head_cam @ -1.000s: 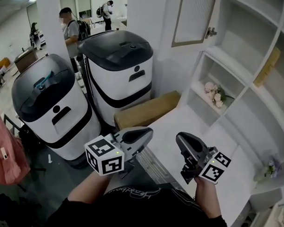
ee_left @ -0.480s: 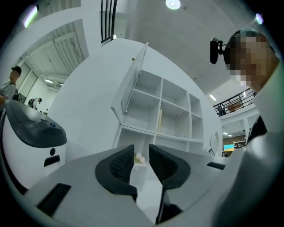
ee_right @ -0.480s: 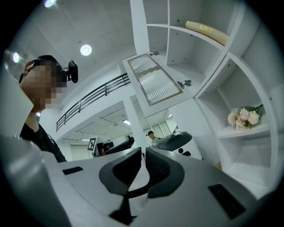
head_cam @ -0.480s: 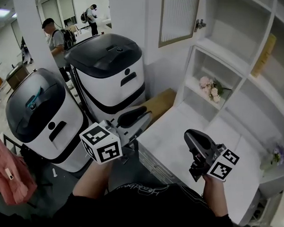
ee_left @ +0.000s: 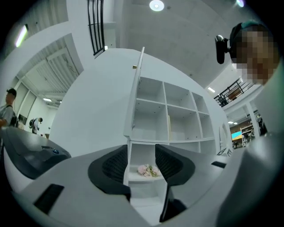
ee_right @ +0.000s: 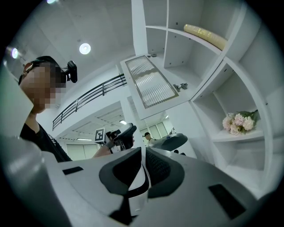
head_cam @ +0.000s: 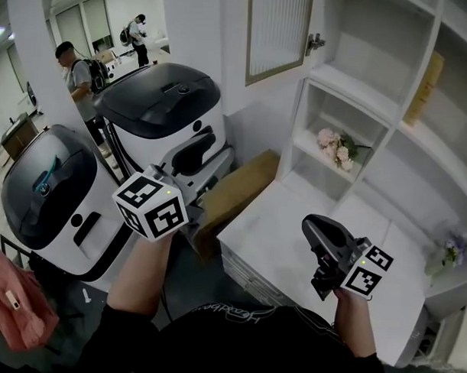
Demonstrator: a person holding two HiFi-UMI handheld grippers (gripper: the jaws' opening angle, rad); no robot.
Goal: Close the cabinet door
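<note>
The cabinet door (head_cam: 277, 34), a white frame round ribbed glass, stands swung open from the upper left shelf compartment, with its hinge (head_cam: 315, 44) on the right. The left gripper view sees the door (ee_left: 135, 93) edge on; the right gripper view sees its panel (ee_right: 151, 86). My left gripper (head_cam: 196, 154) is raised below and left of the door, apart from it. Its jaws have just been opening and stand open (ee_left: 142, 166) with nothing between them. My right gripper (head_cam: 322, 237) hovers low over the white counter (head_cam: 286, 222), shut and empty (ee_right: 143, 170).
Two white-and-black machines (head_cam: 163, 118) (head_cam: 50, 191) stand at left, with a cardboard box (head_cam: 237, 193) against the counter's side. Pink flowers (head_cam: 334, 149) lie in a lower compartment, a yellow object (head_cam: 424, 89) on a higher shelf. People (head_cam: 77, 73) stand behind the machines.
My left gripper has risen and moved up and left toward the door, and its jaws have opened. The right gripper has shifted only slightly.
</note>
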